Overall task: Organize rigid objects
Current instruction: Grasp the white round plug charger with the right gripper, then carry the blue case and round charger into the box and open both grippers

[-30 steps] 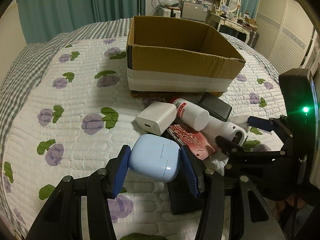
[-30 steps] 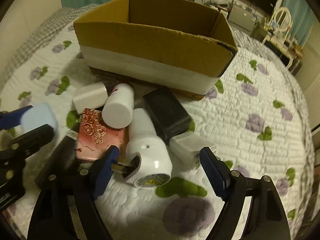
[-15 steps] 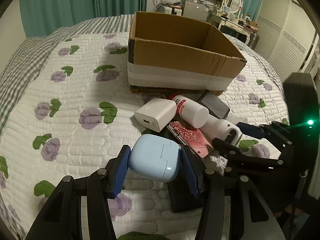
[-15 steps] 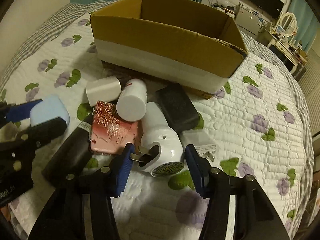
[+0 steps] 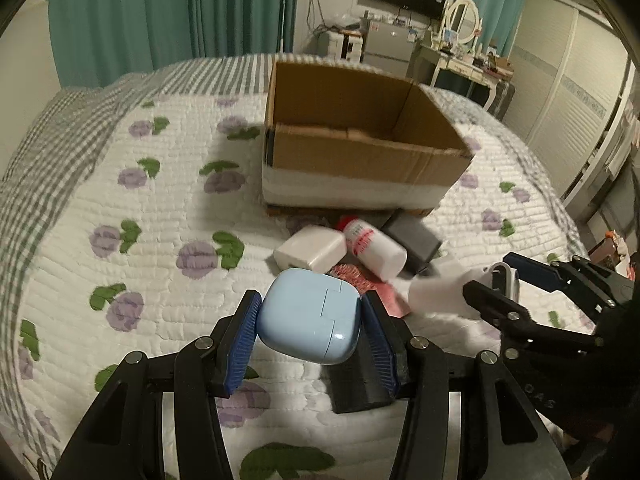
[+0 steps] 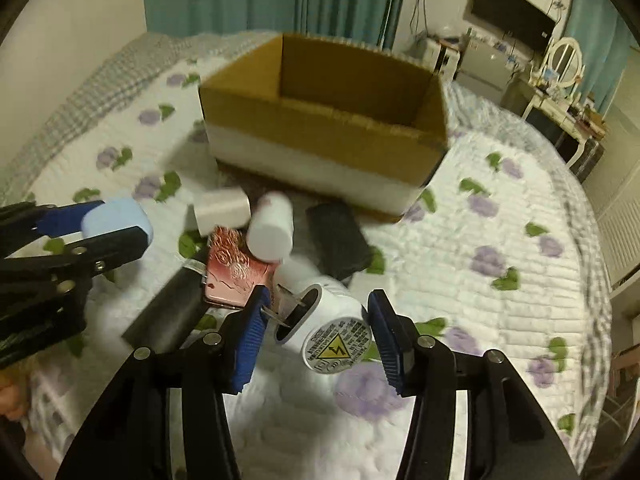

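Box dead ahead — brown cardboard box point(image 5: 360, 152) open-topped, beyond the pile.
Left gripper point(image 5: 310, 330) pinches pale-blue rounded earbud case point(image 5: 308, 314); right gripper point(image 6: 316, 330) clamps white cylindrical plug adapter point(image 6: 320, 324), long axis along the fingers — both held above the quilt.

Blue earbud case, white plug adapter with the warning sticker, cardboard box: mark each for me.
blue earbud case point(image 5: 308, 314), left wrist view, middle of its lid face.
white plug adapter point(image 6: 332, 330), right wrist view, body just above the yellow warning sticker.
cardboard box point(image 6: 320, 130), right wrist view, front wall.
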Tool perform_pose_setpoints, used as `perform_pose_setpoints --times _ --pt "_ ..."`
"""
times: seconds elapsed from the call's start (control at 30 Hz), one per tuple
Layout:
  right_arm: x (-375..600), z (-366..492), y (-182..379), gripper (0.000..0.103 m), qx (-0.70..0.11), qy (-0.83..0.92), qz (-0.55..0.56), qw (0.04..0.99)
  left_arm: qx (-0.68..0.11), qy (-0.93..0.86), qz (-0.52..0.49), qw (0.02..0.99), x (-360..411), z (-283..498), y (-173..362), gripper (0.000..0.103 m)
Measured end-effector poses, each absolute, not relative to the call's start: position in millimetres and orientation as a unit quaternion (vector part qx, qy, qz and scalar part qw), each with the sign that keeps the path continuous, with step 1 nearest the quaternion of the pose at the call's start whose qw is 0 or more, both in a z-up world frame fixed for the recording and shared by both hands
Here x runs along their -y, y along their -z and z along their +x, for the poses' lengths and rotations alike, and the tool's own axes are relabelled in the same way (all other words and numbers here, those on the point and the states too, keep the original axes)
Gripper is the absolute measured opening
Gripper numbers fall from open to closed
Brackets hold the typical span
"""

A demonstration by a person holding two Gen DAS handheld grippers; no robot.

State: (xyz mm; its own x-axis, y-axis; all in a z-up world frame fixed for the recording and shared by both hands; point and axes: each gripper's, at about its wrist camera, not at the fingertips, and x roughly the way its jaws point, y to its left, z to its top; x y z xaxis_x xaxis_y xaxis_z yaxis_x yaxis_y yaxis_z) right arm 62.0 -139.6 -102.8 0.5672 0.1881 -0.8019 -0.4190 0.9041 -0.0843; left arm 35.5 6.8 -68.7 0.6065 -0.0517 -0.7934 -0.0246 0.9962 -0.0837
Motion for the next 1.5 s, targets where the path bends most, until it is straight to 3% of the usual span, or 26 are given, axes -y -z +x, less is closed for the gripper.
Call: perform_pose_setpoints --times 0.13,0.2,0.23,0.3,0.73,1.03,1.5 --pt "148 50 68 0.046 -0.404 -0.168 -0.131 0.890 -0.421 0.018 -0.041 0.906 -1 27 42 0.052" --pt "151 47 51 0.019 -0.392 -0.171 -0.131 0.894 -0.410 0.021 -0.041 0.911 0 25 30 0.052" --pt "152 47 46 0.010 -0.390 -0.175 -0.127 0.895 -0.406 0.022 -0.041 0.913 1 25 24 0.052" --pt "153 44 36 0.006 -0.380 -0.180 -0.130 0.898 -0.398 0.026 -0.044 0.916 1 24 13 0.052" --pt "149 61 -5 0.006 -0.346 -0.184 -0.139 0.909 -0.380 0.023 -0.037 0.924 -7 56 -10 0.052" --pt "134 155 -43 0.006 -0.308 -0.172 -0.135 0.926 -0.358 0.026 -0.018 0.933 -3 138 -28 0.052" --pt "129 282 52 0.006 -0.371 -0.163 -0.102 0.909 -0.418 0.020 -0.008 0.908 1 257 50 0.053"
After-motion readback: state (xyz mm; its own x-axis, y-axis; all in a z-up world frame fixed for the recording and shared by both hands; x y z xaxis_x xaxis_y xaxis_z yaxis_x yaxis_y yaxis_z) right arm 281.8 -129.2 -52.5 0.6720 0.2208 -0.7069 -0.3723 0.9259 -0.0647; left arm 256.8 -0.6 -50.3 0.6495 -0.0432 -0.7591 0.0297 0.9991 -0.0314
